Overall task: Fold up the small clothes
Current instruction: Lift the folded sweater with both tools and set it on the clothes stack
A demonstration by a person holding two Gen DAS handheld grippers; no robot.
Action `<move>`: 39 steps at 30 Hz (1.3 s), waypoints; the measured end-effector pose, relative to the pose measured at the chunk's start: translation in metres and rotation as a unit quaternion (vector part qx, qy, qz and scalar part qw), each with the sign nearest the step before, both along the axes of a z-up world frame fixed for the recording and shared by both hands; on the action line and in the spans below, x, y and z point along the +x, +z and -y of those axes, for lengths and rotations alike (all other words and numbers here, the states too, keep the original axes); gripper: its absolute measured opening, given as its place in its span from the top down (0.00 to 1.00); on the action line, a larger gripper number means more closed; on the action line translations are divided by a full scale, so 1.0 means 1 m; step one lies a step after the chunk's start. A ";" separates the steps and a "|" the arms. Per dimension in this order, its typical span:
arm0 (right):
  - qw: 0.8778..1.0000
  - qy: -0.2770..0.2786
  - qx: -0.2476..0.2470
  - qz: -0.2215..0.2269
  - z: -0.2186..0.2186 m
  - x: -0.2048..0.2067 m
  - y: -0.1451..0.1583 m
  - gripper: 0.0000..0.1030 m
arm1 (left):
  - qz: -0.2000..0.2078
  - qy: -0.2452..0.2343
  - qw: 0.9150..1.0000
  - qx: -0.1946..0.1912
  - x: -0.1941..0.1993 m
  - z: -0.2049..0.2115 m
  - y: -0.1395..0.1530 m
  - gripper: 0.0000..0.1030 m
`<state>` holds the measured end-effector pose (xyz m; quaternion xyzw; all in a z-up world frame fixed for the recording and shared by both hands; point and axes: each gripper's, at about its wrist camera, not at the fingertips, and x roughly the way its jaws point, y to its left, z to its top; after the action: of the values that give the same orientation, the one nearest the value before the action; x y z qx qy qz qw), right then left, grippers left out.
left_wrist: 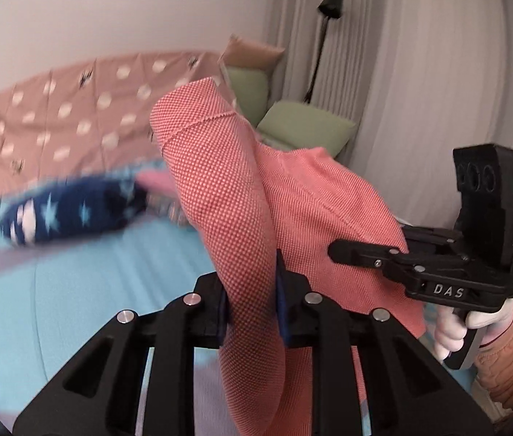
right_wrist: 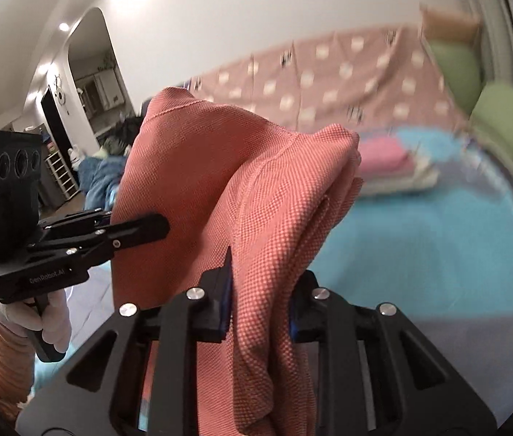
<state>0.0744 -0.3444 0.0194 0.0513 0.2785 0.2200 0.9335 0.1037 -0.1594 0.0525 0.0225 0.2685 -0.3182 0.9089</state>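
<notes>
The person is holding a coral knitted garment (left_wrist: 220,181) up in the air above the bed (left_wrist: 74,290), one gripper on each side of it. The left gripper (left_wrist: 252,309) is pinching a thick fold of the cloth, and its jaws are pressing narrow on it from both sides. The right gripper (right_wrist: 261,309) is doing the same with another bunched part, the jaws closed on the fabric so that it is hanging down between them. In each wrist view the other gripper is showing at the side, with its fingers against the same garment.

On the blue bed sheet, a dark blue piece with stars (left_wrist: 71,210) is lying behind the garment, rather blurred. A small stack of folded clothes, pink on top (right_wrist: 383,156), is resting farther back. Green pillows (right_wrist: 511,127) are sitting near the curtain (left_wrist: 420,72), and a pink dotted blanket (left_wrist: 74,109) is covering the back of the bed.
</notes>
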 end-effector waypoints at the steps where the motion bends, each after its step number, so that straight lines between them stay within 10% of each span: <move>1: 1.000 -0.004 -0.006 0.010 0.003 0.003 0.012 0.78 | 0.012 -0.002 1.000 0.001 0.008 0.006 0.013 0.79; 8: 0.996 -0.043 -0.045 0.071 0.027 0.085 0.103 0.78 | 0.043 0.002 0.999 -0.023 0.102 0.029 0.082 0.79; 15: 0.995 -0.064 -0.025 0.066 0.045 0.204 0.120 0.78 | 0.024 0.033 0.999 -0.035 0.215 0.042 0.095 0.79; 19: 0.996 -0.066 -0.037 0.043 0.042 0.277 0.093 0.71 | -0.005 0.071 0.997 -0.002 0.284 0.050 0.054 0.64; 20: 0.994 -0.088 -0.054 0.016 0.043 0.302 0.071 0.55 | -0.020 0.104 0.994 0.028 0.302 0.052 0.031 0.45; 23: 0.981 -0.157 -0.070 -0.087 0.055 0.345 -0.002 0.45 | -0.086 0.130 0.982 0.110 0.333 0.060 -0.047 0.41; 26: 0.974 -0.155 -0.081 -0.140 0.062 0.349 -0.077 0.46 | -0.063 0.138 0.980 0.128 0.322 0.057 -0.103 0.39; 29: 0.984 -0.156 -0.032 -0.083 0.074 0.322 -0.099 0.45 | -0.068 0.141 0.985 0.077 0.311 0.046 -0.105 0.39; 39: 0.983 -0.163 -0.087 -0.017 0.051 0.210 -0.053 0.38 | -0.023 0.105 0.990 0.089 0.218 0.046 -0.067 0.30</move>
<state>0.2848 -0.3957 -0.0336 0.0181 0.3003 0.0393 0.9528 0.3215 -0.2050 -0.0141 0.0679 0.3176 -0.1962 0.9252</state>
